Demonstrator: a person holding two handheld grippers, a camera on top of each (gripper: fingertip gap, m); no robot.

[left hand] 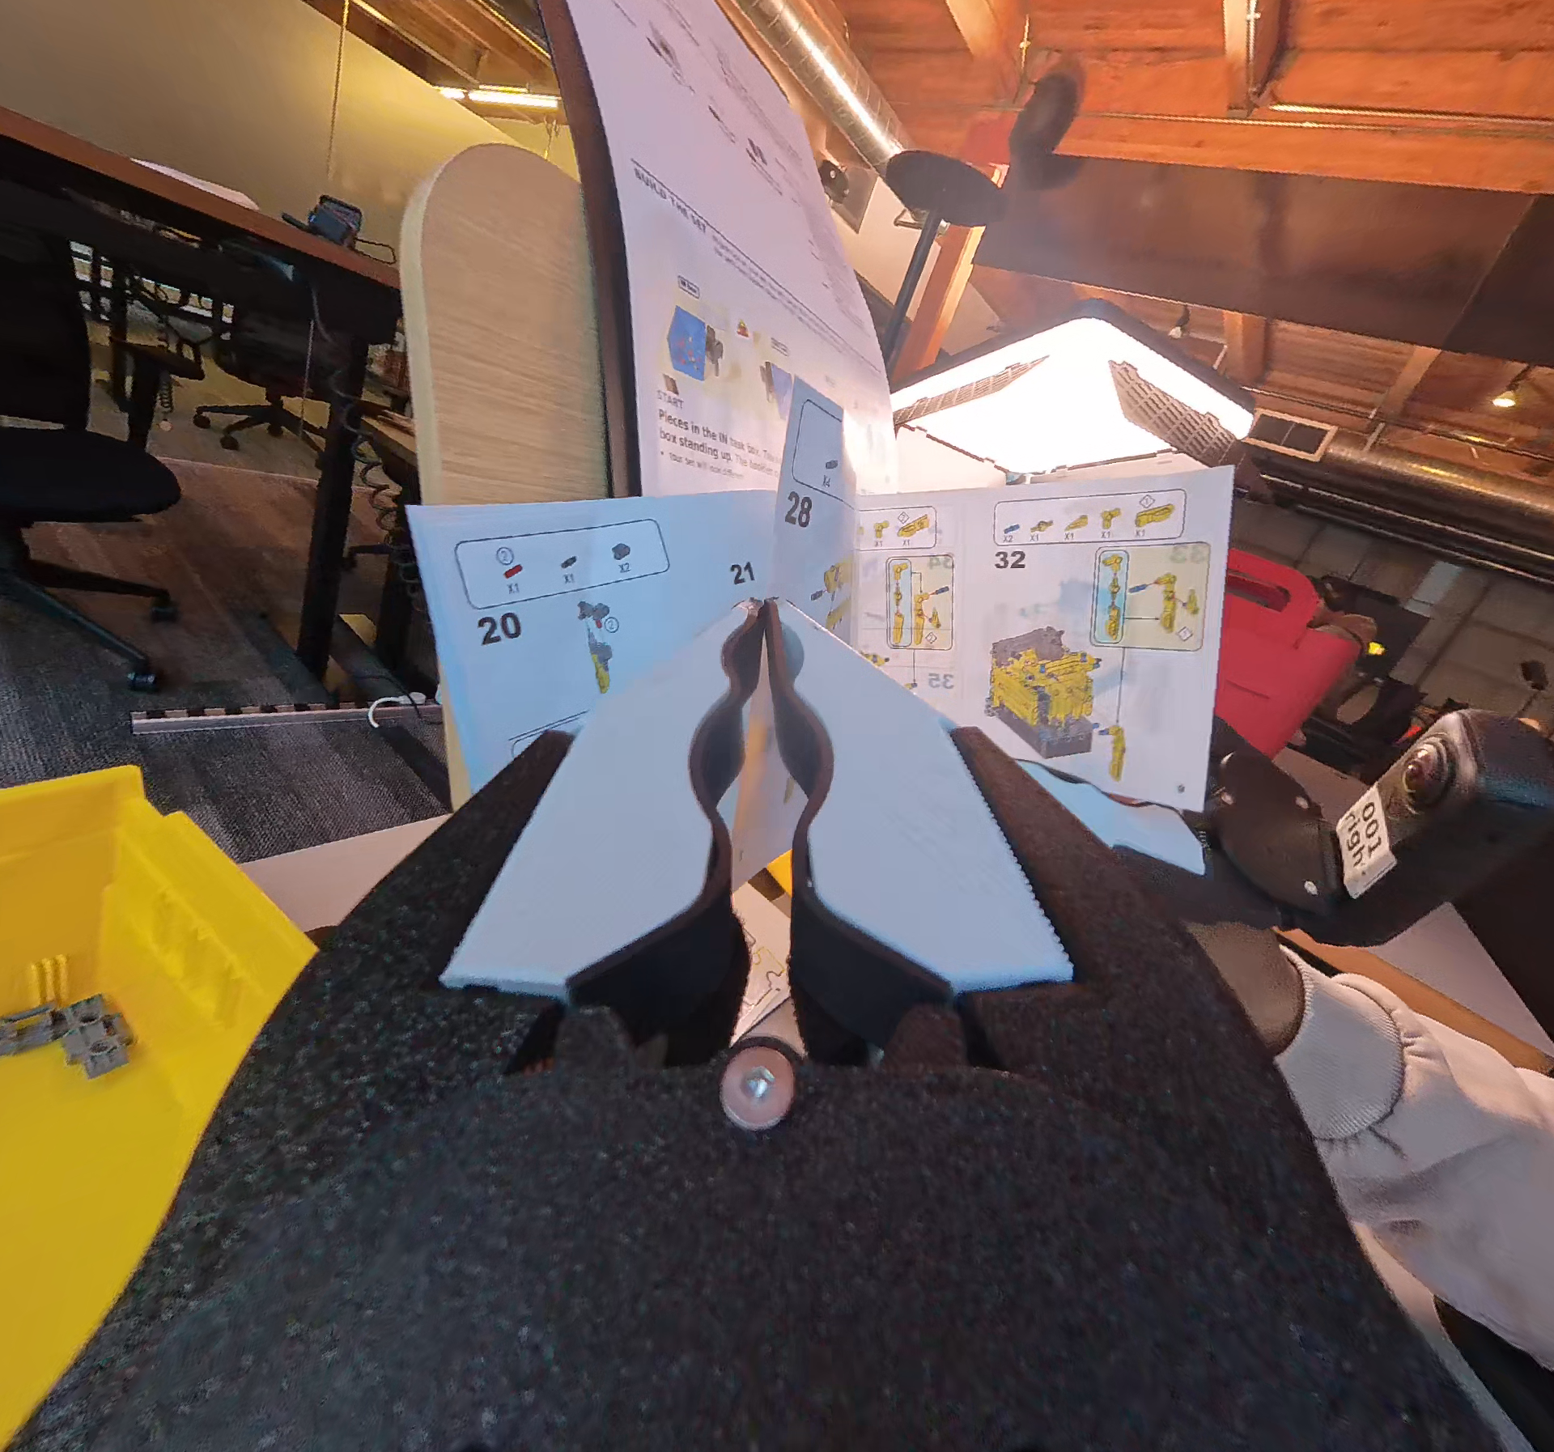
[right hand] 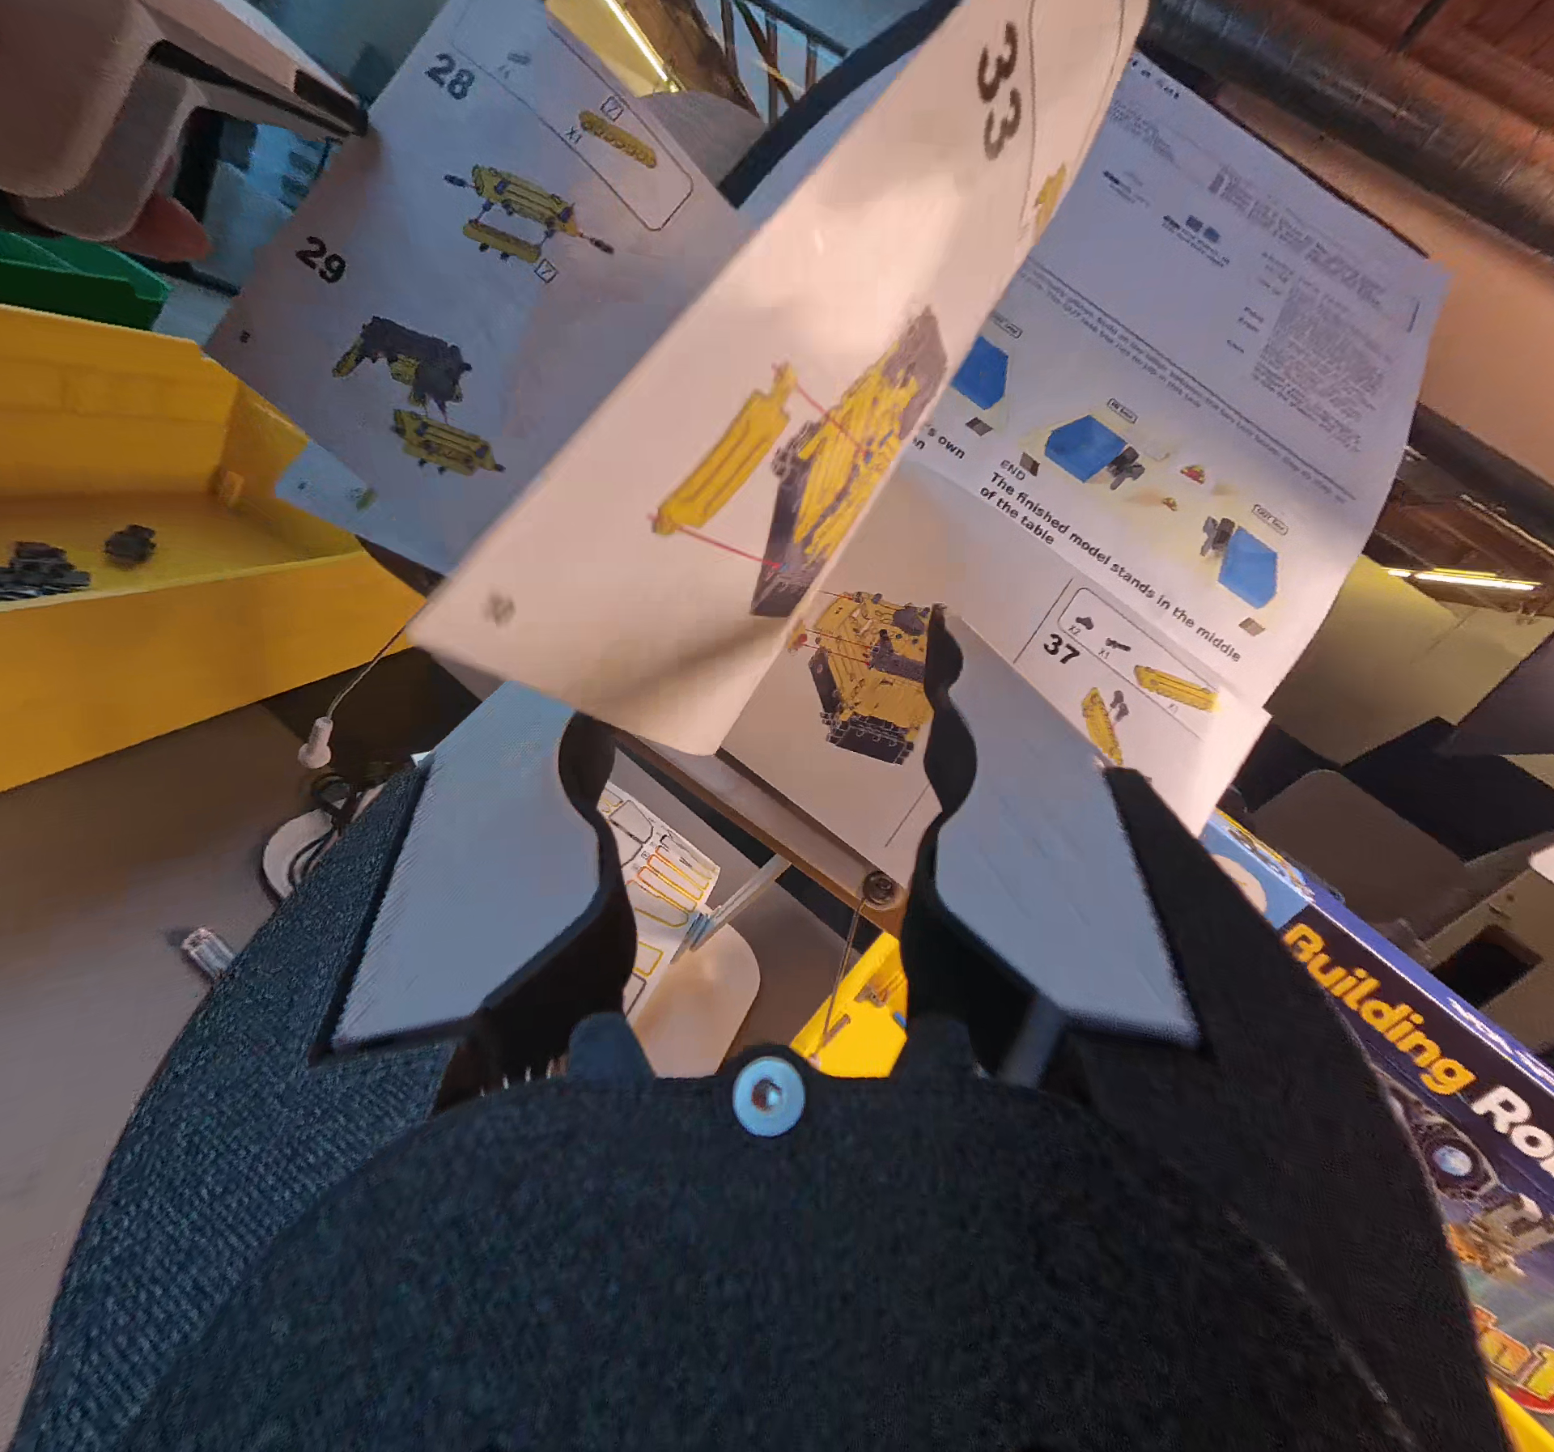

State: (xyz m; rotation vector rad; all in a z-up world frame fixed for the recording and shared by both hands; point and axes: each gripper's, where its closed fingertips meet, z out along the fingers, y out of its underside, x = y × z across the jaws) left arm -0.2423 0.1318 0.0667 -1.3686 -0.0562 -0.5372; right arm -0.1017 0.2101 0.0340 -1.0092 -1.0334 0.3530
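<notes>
Left tongs (left hand: 763, 608) pinch the fanned, yellow-illustrated instruction booklet (left hand: 1093, 621) upright above the surface; right tongs (right hand: 757, 688) gape wide beneath its pages. Yellow bin (left hand: 126, 907) holds grey pieces (left hand: 71, 1029).

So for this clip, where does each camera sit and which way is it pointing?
Left wrist view: on the left claw, looking forward and slightly up at the instruction booklet it pinches; the right claw and a white sleeve show at right.
Right wrist view: on the right claw, tilted, looking up at the booklet's fanned pages; fingers apart around a page's lower edge.
Shared: the booklet, the printed sheet behind it, and the yellow bin.
</notes>
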